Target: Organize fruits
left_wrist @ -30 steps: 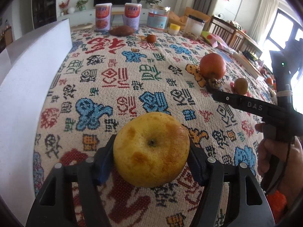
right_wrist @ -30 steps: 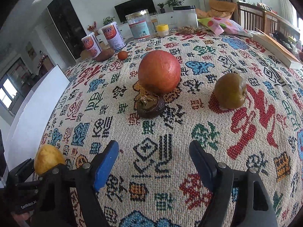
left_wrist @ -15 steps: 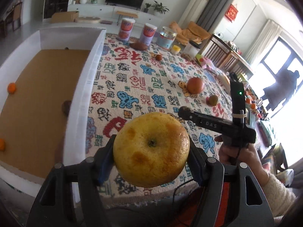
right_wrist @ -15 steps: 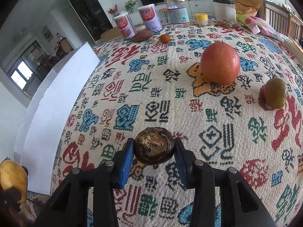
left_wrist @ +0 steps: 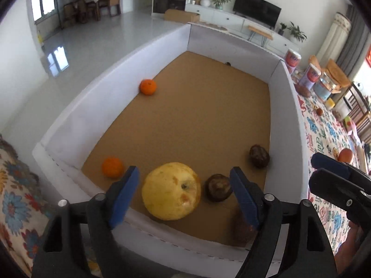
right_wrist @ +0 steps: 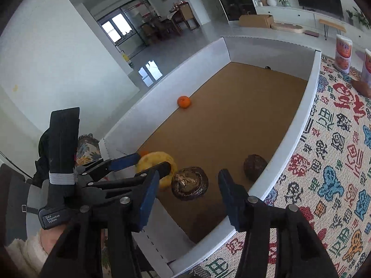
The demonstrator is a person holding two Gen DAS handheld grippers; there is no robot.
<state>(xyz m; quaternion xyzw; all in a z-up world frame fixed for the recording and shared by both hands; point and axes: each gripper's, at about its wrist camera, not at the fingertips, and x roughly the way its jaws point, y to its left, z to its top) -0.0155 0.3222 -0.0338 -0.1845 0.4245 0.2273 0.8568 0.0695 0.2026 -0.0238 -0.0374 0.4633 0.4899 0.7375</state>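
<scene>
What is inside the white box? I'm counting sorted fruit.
Box: yellow fruit, two oranges, two dark fruits. A gripper finger hides the near corner.

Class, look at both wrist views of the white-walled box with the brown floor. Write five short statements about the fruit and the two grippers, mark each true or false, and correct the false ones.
1. The large yellow round fruit is inside the white-walled cardboard box. True.
2. The left gripper is clamped on the yellow fruit. False: its jaws are opening and the blue pads stand clear of it.
3. Two small orange citrus fruits, one at the far wall and one near, lie in the box. True.
4. The right gripper grips the wrinkled dark brown fruit. False: its jaws are opening and the pads stand apart from it.
5. The box holds no dark fruit. False: at least two lie there.
</scene>
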